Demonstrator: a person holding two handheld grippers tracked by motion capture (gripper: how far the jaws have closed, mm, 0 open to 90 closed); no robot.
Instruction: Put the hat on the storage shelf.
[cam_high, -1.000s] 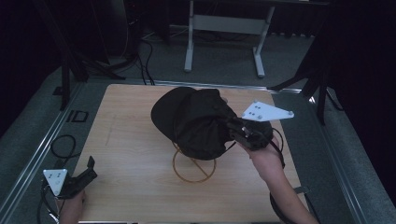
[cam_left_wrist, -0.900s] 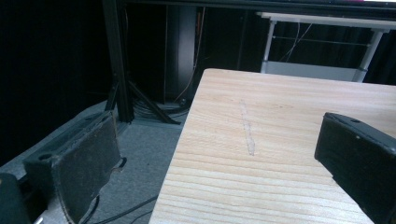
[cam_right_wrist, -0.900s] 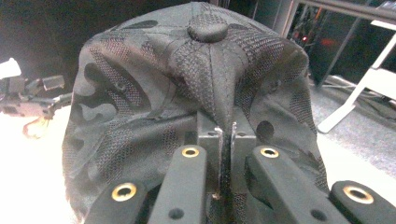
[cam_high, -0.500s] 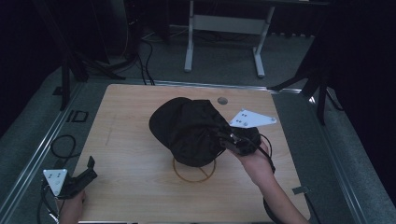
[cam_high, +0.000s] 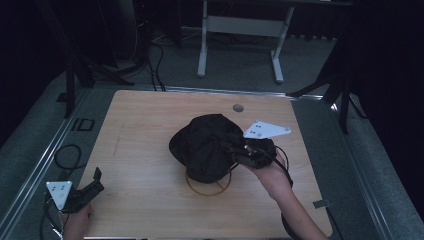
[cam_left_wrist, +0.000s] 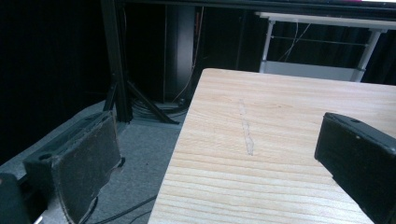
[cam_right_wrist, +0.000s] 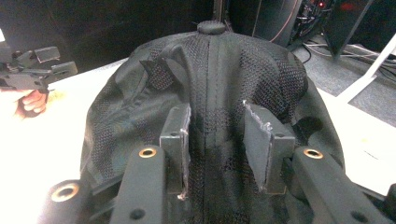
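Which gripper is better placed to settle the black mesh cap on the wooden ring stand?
Right. The right gripper is at the black mesh cap above the wooden ring stand, its jaws just opening. The left gripper waits at the table's near-left corner.

The right hand-held gripper (cam_high: 239, 154) lay nearly level, held from behind by the right hand (cam_high: 270, 172), forearm entering from the bottom edge. Its jaws had just been opening and stood partly apart. The left hand-held gripper (cam_high: 92, 182) pointed up and rightward, jaws spread wide, gripped by the left hand (cam_high: 75, 220).
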